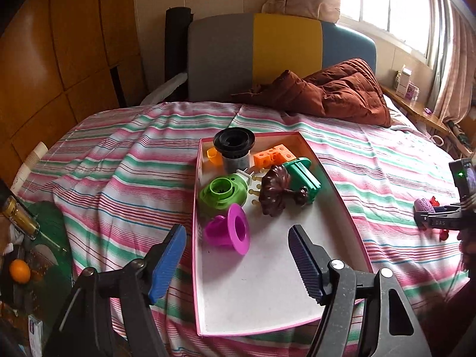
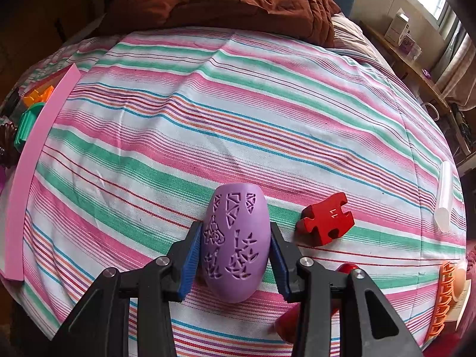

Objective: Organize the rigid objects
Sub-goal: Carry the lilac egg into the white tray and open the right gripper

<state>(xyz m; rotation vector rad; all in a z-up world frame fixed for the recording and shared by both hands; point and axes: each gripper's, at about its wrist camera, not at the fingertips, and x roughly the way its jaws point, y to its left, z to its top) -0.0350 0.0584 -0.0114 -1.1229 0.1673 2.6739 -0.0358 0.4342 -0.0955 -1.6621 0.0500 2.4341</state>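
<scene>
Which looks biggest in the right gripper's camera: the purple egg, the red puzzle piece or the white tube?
1. purple egg, though it sits closest to the camera
2. red puzzle piece
3. white tube, about the puzzle piece's size, so that order is unsure

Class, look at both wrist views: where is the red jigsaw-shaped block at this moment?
In the right wrist view, the red jigsaw-shaped block lies on the striped bedsheet, just right of the lilac carved egg-shaped shell that the right gripper clasps.
</scene>
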